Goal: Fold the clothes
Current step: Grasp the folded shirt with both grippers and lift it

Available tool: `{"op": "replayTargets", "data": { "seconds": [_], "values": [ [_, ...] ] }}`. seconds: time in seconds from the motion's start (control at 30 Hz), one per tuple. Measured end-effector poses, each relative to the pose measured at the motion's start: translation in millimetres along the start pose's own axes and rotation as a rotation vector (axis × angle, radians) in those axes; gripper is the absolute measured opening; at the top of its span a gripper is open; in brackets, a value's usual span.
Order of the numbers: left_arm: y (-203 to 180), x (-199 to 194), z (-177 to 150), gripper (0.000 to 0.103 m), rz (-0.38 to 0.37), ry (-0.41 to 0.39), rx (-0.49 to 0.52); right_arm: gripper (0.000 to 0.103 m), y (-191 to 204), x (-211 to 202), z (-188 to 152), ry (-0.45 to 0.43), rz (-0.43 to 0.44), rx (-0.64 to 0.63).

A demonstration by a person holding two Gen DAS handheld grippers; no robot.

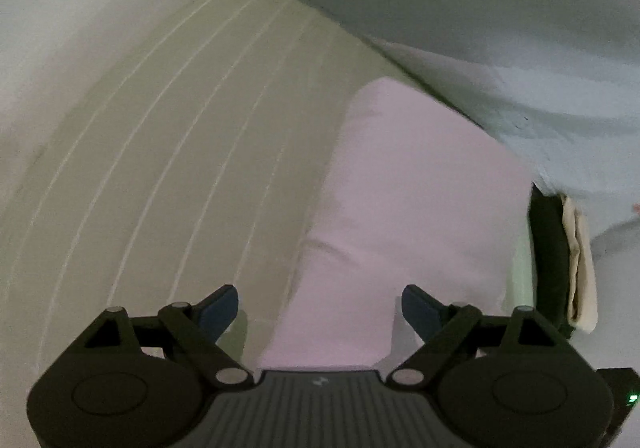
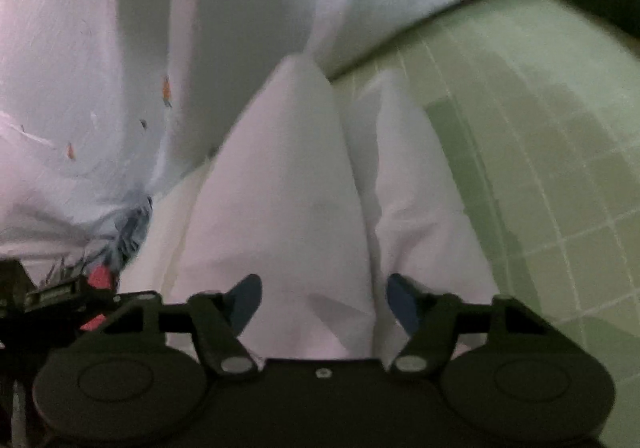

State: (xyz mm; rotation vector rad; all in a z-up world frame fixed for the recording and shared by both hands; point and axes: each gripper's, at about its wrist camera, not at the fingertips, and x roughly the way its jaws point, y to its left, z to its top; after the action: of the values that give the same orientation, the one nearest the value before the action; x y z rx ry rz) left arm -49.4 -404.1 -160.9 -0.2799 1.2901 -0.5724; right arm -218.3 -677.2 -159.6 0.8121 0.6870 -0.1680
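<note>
Only rightward: patterned cloth [image 2: 80, 96].

Both wrist cameras look steeply down along their own fingers, close above the bed. The 2 views share the pale pink garment [image 1: 400, 208] [image 2: 288, 188] and green sheet [image 1: 180, 148] [image 2: 540, 148].

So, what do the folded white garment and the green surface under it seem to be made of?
White garment: seemingly a thin woven cloth, matte; it lies in soft folds and creases. Green surface: perhaps a cutting mat, smooth and matte, with pale printed grid lines; blur leaves this open.
</note>
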Motion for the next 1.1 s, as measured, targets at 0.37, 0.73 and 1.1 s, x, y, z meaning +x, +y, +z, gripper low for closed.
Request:
{"op": "replayTargets", "data": {
  "seconds": [0.37, 0.73, 1.1],
  "values": [
    [11, 19, -17, 0.09, -0.033, 0.072, -0.073, 0.064, 0, 34, 6, 0.116, 0.137, 0.074],
    [2, 18, -7, 0.091, -0.094, 0.117, -0.06, 0.006, 7, 1, 14, 0.001, 0.204, 0.282],
    [-54, 20, -8, 0.091, -0.066, 0.092, 0.21, 0.04, -22, -31, 36, 0.03, -0.224, 0.075]
  ]
}}
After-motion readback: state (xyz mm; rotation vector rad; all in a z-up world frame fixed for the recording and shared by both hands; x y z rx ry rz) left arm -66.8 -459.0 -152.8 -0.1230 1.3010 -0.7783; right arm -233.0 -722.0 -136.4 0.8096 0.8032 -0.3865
